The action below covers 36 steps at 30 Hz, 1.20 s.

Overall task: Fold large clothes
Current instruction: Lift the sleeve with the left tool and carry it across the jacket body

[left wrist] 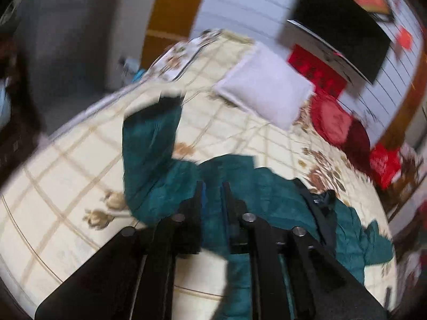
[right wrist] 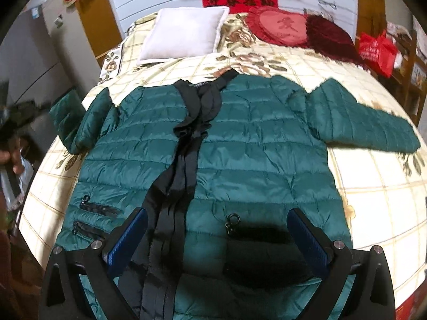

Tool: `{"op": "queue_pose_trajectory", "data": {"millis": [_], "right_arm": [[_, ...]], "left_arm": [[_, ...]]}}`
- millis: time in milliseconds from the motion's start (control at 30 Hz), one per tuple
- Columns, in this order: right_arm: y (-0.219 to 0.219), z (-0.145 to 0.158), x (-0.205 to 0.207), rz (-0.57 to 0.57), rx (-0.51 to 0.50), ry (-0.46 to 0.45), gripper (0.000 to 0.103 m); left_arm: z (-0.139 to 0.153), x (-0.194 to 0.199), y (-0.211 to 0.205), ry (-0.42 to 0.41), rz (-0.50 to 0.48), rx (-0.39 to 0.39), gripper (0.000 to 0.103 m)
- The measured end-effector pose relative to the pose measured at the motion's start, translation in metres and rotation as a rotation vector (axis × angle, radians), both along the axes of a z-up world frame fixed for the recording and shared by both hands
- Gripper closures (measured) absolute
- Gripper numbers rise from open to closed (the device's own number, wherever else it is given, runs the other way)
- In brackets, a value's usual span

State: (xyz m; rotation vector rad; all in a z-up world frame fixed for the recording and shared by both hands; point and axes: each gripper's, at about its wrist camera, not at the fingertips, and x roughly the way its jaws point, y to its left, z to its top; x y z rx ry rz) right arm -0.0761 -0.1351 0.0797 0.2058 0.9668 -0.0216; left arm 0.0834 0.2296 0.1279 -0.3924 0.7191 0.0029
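A dark green quilted jacket [right wrist: 240, 144] with a black front placket lies spread on the bed [right wrist: 368, 202], collar toward the pillows. My right gripper [right wrist: 217, 213] is open, low over the jacket's hem, fingers either side of the front. My left gripper [left wrist: 212, 186] is shut on the jacket's left sleeve [left wrist: 149, 144] and holds it lifted; the cuff hangs away from me. In the right wrist view that sleeve [right wrist: 80, 114] is raised at the left edge of the bed. The other sleeve [right wrist: 360, 120] lies flat to the right.
A white pillow [right wrist: 184, 34] and red cushions [right wrist: 280, 26] sit at the head of the bed. A red bag [right wrist: 376, 50] stands on a shelf at the right. A grey cabinet [right wrist: 34, 61] is at the left. A dark screen [left wrist: 344, 24] hangs on the wall.
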Motion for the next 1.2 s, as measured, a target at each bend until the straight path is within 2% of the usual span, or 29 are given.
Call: {"op": "queue_pose_trajectory", "data": {"millis": [67, 133, 400, 500, 667, 700, 833, 933, 967, 1000, 1033, 1067, 1133, 1200], "right_arm": [[0.001, -0.005, 0.003, 0.002, 0.01, 0.018, 0.0], [0.005, -0.009, 0.008, 0.014, 0.007, 0.029, 0.0], [0.026, -0.018, 0.026, 0.049, 0.006, 0.047, 0.0], [0.034, -0.021, 0.032, 0.066, 0.0, 0.059, 0.0], [0.046, -0.026, 0.044, 0.088, -0.002, 0.07, 0.0], [0.047, -0.027, 0.047, 0.087, 0.001, 0.073, 0.0], [0.051, -0.032, 0.052, 0.091, 0.0, 0.086, 0.0], [0.054, -0.036, 0.055, 0.103, -0.001, 0.099, 0.0], [0.054, -0.036, 0.055, 0.104, -0.001, 0.102, 0.0], [0.054, -0.037, 0.055, 0.105, 0.0, 0.103, 0.0], [0.054, -0.037, 0.055, 0.106, 0.001, 0.103, 0.0], [0.054, -0.036, 0.054, 0.107, 0.002, 0.101, 0.0], [0.053, -0.034, 0.052, 0.107, 0.003, 0.094, 0.0], [0.051, -0.031, 0.05, 0.103, 0.009, 0.086, 0.0]], "left_arm": [[-0.022, 0.0, 0.026, 0.016, 0.058, -0.045, 0.052], [-0.041, -0.001, 0.049, 0.022, 0.112, -0.088, 0.045], [-0.093, 0.027, 0.121, 0.128, 0.311, -0.175, 0.042], [-0.105, 0.04, 0.136, 0.148, 0.353, -0.179, 0.042], [-0.125, 0.062, 0.149, 0.184, 0.404, -0.231, 0.041], [-0.124, 0.064, 0.147, 0.158, 0.419, -0.218, 0.04], [-0.125, 0.078, 0.142, 0.143, 0.436, -0.206, 0.025], [-0.125, 0.088, 0.135, 0.147, 0.429, -0.157, 0.024], [-0.125, 0.09, 0.134, 0.149, 0.416, -0.148, 0.025], [-0.126, 0.091, 0.134, 0.141, 0.393, -0.163, 0.033], [-0.128, 0.091, 0.135, 0.141, 0.371, -0.191, 0.066], [-0.133, 0.093, 0.137, 0.167, 0.343, -0.241, 0.082], [-0.134, 0.087, 0.141, 0.159, 0.324, -0.321, 0.088], [-0.124, 0.08, 0.138, 0.137, 0.308, -0.305, 0.09]]}}
